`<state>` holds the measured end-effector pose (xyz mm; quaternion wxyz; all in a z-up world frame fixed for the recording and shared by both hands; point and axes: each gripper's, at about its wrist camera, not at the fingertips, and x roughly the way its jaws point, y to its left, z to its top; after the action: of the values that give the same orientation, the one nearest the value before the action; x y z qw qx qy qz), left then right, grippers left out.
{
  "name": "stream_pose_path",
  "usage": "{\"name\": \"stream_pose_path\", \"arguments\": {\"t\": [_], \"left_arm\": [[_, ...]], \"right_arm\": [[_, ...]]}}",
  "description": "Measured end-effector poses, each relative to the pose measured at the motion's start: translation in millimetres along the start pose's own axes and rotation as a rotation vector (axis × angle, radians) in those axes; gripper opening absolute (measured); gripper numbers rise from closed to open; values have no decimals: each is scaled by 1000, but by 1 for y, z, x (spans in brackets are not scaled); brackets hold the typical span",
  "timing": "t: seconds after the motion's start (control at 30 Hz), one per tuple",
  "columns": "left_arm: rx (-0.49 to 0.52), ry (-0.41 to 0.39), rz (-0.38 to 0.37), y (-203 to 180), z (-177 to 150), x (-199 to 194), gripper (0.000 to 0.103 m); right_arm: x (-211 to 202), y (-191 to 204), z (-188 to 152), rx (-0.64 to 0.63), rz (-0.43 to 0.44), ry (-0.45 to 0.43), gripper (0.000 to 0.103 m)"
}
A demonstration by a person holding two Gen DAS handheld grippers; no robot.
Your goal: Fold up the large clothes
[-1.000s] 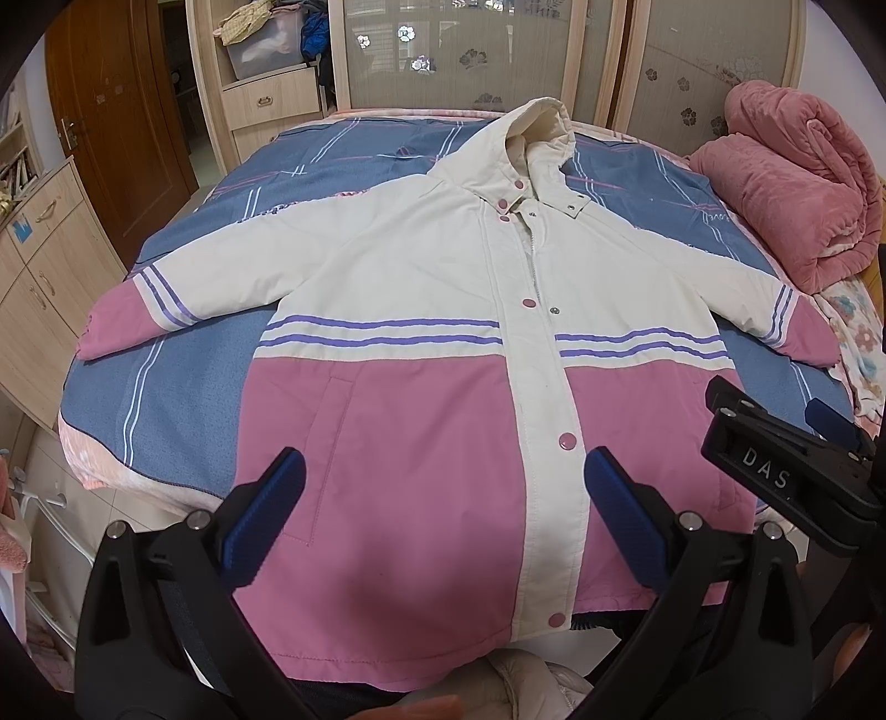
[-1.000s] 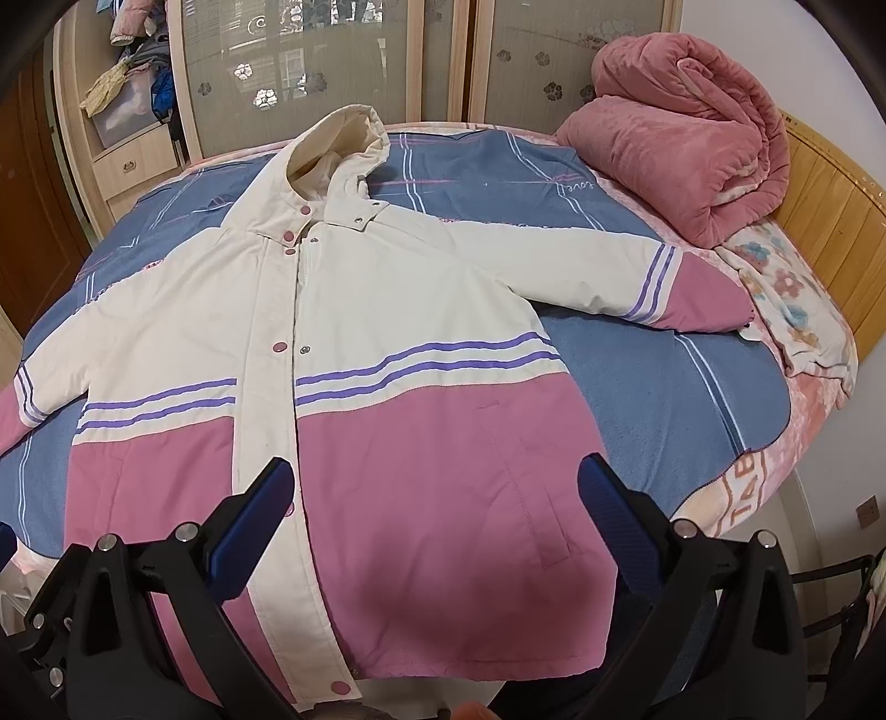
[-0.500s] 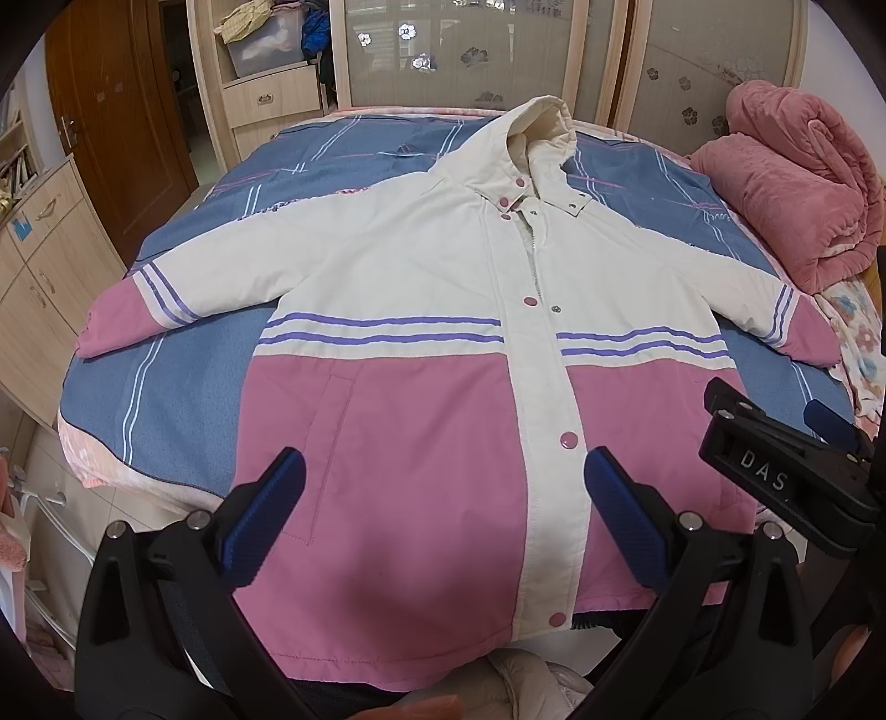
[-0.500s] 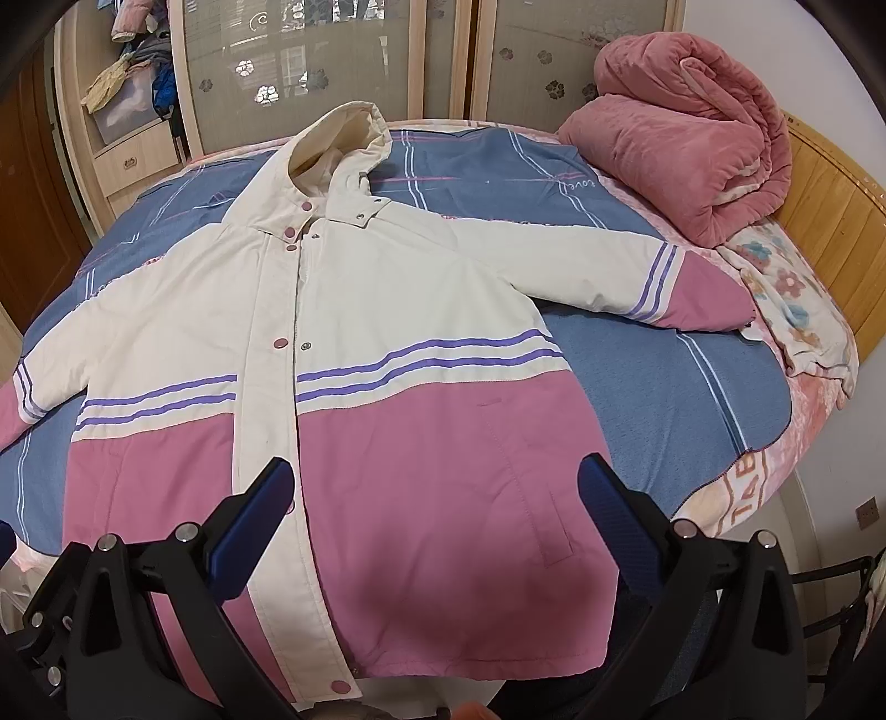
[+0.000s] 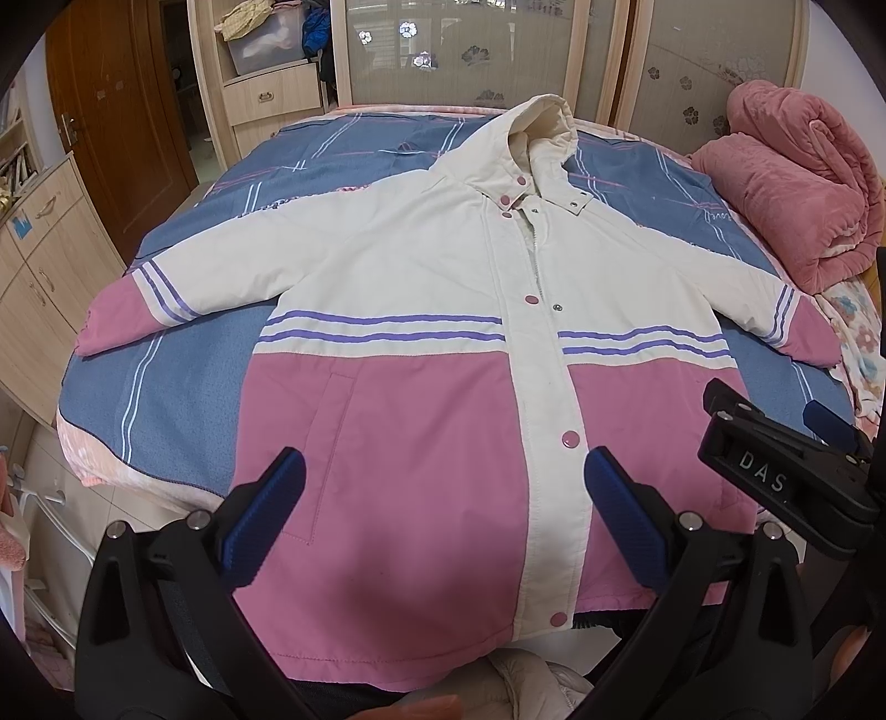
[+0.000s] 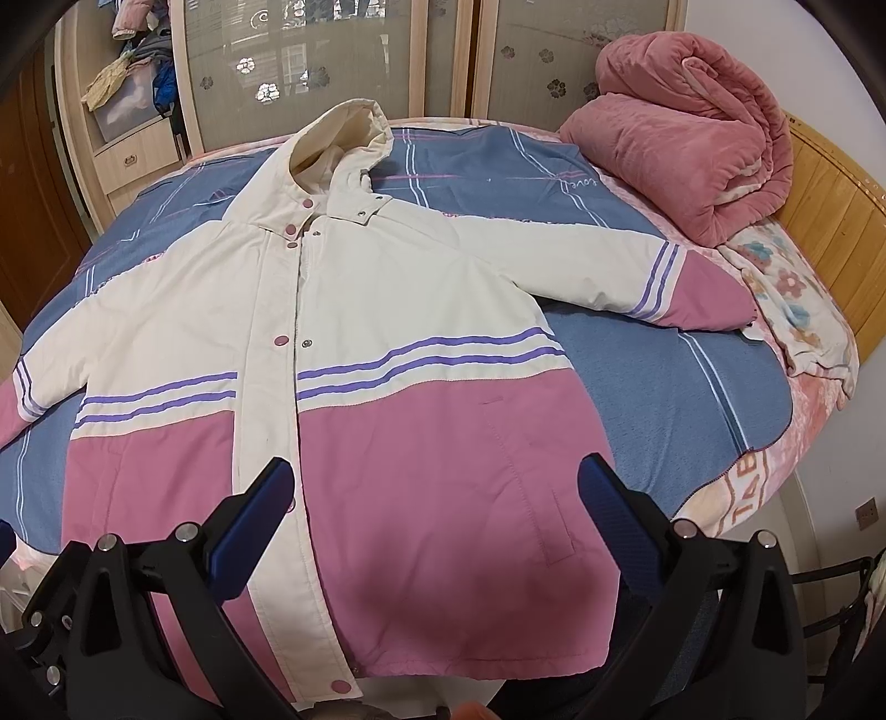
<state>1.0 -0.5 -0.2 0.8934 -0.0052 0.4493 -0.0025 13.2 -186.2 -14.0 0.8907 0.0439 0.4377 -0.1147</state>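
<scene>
A hooded jacket, cream above and pink below with purple stripes, lies face up and buttoned on the bed, both sleeves spread out. It also shows in the right wrist view. My left gripper is open and empty, held above the pink hem area. My right gripper is open and empty, above the hem on the jacket's right side; it also shows in the left wrist view.
The bed has a blue striped cover. A rolled pink blanket lies at the far right by the wooden headboard. Cabinets and a wardrobe stand beyond the bed.
</scene>
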Motion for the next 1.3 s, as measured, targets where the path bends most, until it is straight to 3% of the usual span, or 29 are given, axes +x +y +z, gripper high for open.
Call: {"name": "stream_pose_path", "arguments": {"t": [0.77,0.87,0.9,1.03,1.1,1.17,1.2,1.3], "left_arm": [[-3,32,-7,3,-7,17,101],[-8,63,-43,4,-7,30,101],[-11,64,-18,4,-6,37,101],[-51,294,-216,3,-13,92,101],[-45,365,-328,-9,-18,108,101],[-23,391,-399,-22,-19,113,101],[0,399,-446,-35,-18,114,101],[51,418,-484,-61,-18,121,101]], "right_arm": [[12,4,-1,-9,3,29,102],[18,2,2,-13,18,42,102],[21,-2,5,-6,35,44,102],[32,-48,31,105,54,0,102],[48,-81,48,197,147,22,102],[75,-119,70,304,266,60,102],[89,-139,80,357,274,79,102],[123,-221,104,619,185,65,102]]}}
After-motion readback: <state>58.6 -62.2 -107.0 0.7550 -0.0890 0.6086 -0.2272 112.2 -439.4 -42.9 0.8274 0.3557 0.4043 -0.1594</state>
